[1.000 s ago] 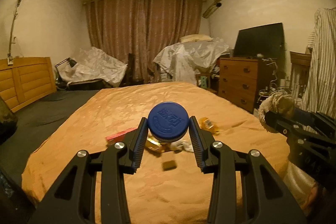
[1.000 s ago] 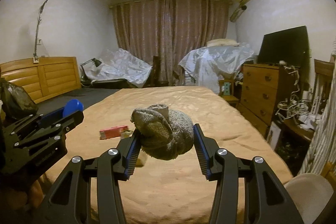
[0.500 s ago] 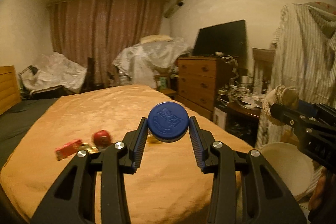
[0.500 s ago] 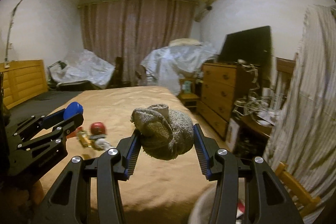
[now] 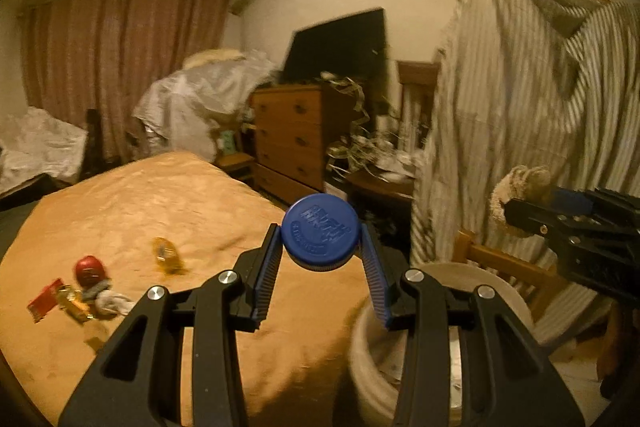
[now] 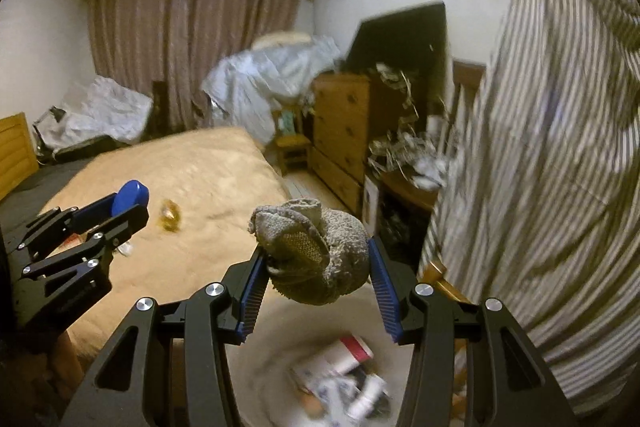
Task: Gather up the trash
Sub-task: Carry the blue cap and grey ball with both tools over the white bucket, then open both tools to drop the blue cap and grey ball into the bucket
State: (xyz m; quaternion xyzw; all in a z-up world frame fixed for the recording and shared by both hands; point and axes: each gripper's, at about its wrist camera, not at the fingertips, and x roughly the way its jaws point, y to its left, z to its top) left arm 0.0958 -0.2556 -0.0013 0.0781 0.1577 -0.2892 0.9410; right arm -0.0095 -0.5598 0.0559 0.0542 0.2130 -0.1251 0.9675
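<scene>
Left hand-held gripper (image 5: 320, 239): clamped on a blue bottle cap (image 5: 319, 230), frame centre.
Right hand-held gripper (image 6: 316, 259): gripping a grey balled-up sock (image 6: 316, 257), above the white bin (image 6: 260, 379).
Bed (image 5: 160, 211): wrappers (image 5: 60, 301) and a red ball (image 5: 90, 267) at lower left.

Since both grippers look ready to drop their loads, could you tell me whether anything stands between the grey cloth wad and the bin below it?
Nothing visible does. The right gripper holds the grey cloth wad above the open white bin, which has only trash inside.
</scene>
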